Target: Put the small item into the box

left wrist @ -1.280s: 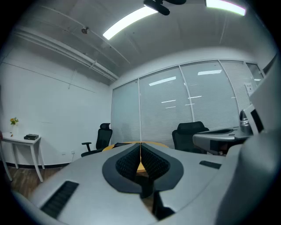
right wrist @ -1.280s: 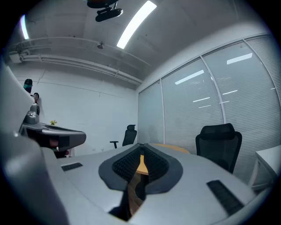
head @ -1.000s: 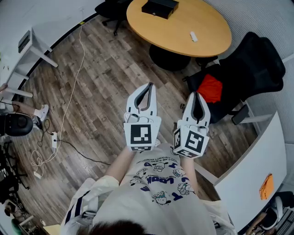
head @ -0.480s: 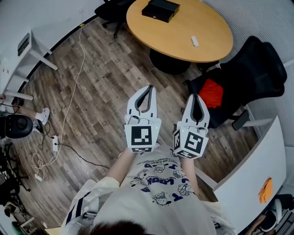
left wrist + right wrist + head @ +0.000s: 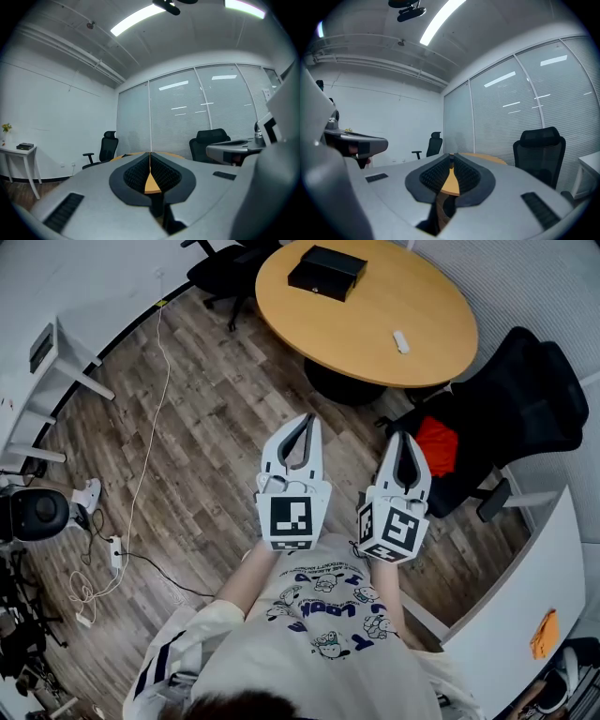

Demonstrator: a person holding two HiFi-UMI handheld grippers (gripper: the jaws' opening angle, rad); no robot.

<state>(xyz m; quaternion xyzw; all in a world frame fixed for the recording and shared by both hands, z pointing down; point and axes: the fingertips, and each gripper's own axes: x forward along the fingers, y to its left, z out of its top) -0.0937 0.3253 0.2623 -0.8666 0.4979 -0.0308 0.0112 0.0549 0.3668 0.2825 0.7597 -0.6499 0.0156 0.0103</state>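
A black box [image 5: 326, 272] lies on the far side of the round wooden table [image 5: 375, 306], and a small white item [image 5: 401, 341] rests near its right edge. Both grippers are held side by side in front of the person's chest, over the wood floor and short of the table. My left gripper [image 5: 307, 418] is shut with nothing in it, its jaws meeting at the tips in the left gripper view [image 5: 150, 154]. My right gripper [image 5: 405, 437] is also shut and empty [image 5: 451, 157]. Each gripper view shows a sliver of the table top [image 5: 451, 183] between the jaws.
A black office chair [image 5: 511, 395] with a red cushion [image 5: 433, 444] stands right of the grippers, beside a white desk [image 5: 525, 587]. Another black chair [image 5: 217, 268] is behind the table. A white cable [image 5: 145, 427] and a power strip [image 5: 115, 550] lie on the floor at left.
The table, box and small item have slid a little lower and fuller into the head view. Both grippers keep their place and stay shut.
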